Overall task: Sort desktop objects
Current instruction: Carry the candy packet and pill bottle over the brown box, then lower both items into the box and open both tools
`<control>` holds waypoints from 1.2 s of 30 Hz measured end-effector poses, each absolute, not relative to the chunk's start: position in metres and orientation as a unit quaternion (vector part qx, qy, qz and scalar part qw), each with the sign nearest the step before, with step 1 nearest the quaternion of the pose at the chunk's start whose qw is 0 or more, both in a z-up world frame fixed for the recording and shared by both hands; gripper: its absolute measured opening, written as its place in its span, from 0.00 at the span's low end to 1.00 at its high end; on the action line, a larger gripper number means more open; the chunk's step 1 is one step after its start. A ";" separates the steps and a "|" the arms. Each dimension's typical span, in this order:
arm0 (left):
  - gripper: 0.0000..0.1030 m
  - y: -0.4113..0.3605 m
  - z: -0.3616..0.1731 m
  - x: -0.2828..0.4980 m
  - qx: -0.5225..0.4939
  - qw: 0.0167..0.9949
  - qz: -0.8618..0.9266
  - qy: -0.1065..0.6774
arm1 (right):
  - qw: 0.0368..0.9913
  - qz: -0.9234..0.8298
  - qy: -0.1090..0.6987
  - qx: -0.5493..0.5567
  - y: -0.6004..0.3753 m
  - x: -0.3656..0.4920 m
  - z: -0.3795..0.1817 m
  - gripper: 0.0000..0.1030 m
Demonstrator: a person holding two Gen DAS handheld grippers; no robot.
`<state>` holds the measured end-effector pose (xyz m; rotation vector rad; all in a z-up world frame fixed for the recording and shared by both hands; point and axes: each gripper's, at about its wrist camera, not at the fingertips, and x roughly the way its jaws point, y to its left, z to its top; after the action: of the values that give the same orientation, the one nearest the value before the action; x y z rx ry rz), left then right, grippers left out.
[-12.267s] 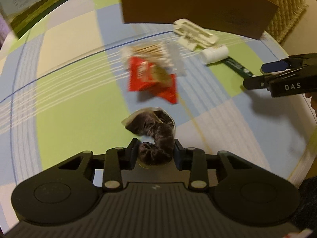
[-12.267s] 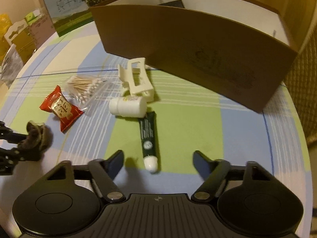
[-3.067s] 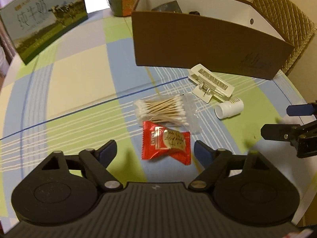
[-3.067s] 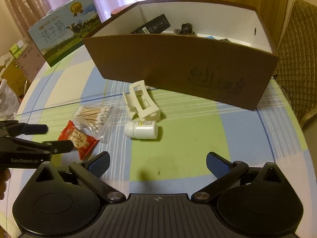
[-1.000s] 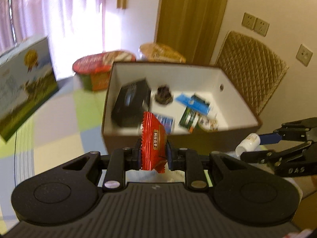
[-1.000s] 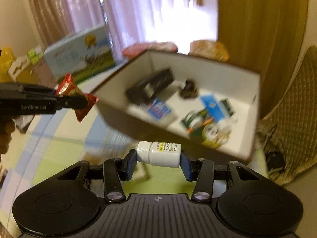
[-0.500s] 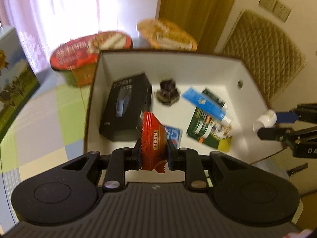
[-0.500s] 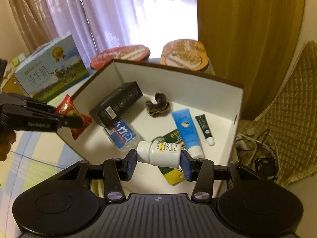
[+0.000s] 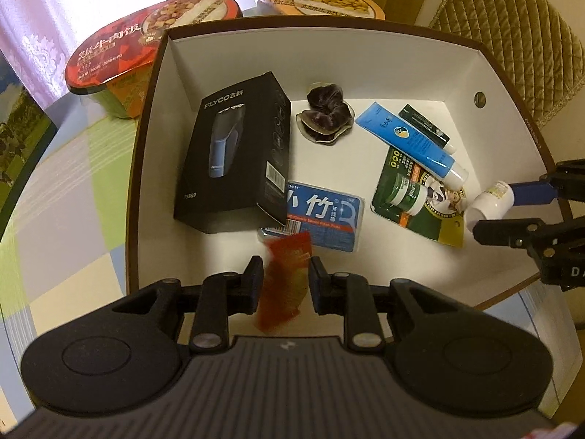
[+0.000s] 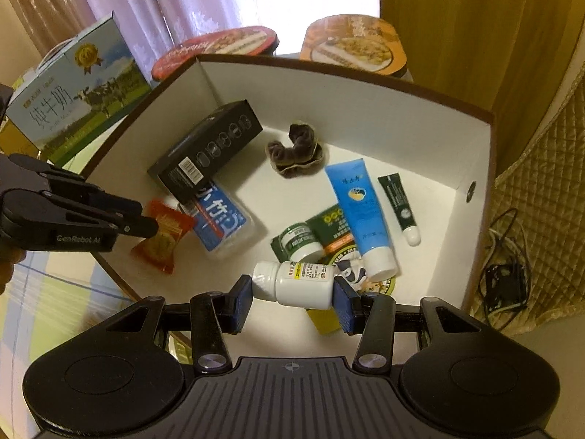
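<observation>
Setting: checked tablecloth (image 9: 69, 197) under a brown cardboard box (image 9: 365, 33) with white inner walls; curtained window behind, at 12 o'clock.
Box contents: black shaver carton (image 9: 237, 157) at 10 o'clock of the box floor, blue floss pack (image 9: 325, 216) touching its near end, blue tube (image 9: 409, 142) and green pouch (image 9: 416, 197) toward 3 o'clock, dark scrunchie (image 9: 327, 117) near 12 o'clock.
Left gripper (image 9: 286, 280): hovered over the box's near edge, pointing down into it; jaws stood narrowly parted.
Red snack packet (image 9: 285, 285): blurred, between the left jaws with a gap on each side, so loose rather than clamped.
Right gripper (image 10: 293, 294): held above the box's near right part, at 3 o'clock from the left one.
White pill bottle (image 10: 296, 283): lay crosswise, clamped end to end between the right pads, cap toward 9 o'clock, above the green pouch.
</observation>
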<state>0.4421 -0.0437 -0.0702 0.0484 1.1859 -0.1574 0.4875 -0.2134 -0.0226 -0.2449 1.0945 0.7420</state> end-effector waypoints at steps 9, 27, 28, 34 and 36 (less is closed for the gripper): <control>0.27 -0.039 -0.061 0.439 0.031 0.835 -0.073 0.544 | 0.774 0.344 0.519 -0.113 -0.204 0.485 -0.031 0.43; 0.46 -0.038 -0.051 0.424 0.041 0.849 -0.077 0.521 | 0.784 0.340 0.502 -0.134 -0.190 0.477 -0.029 0.69; 0.47 -0.038 -0.050 0.423 0.042 0.851 -0.078 0.517 | 0.785 0.340 0.499 -0.137 -0.190 0.476 -0.027 0.70; 0.65 -0.033 -0.038 0.414 0.036 0.862 -0.076 0.500 | 0.799 0.333 0.479 -0.148 -0.194 0.468 -0.015 0.87; 0.65 -0.032 -0.033 0.411 0.037 0.866 -0.075 0.493 | 0.804 0.331 0.470 -0.149 -0.196 0.464 -0.010 0.90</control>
<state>0.4107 -0.0322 -0.0328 0.0773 1.0319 -0.1573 0.4637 -0.1962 -0.0097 -0.3186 1.0070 0.7087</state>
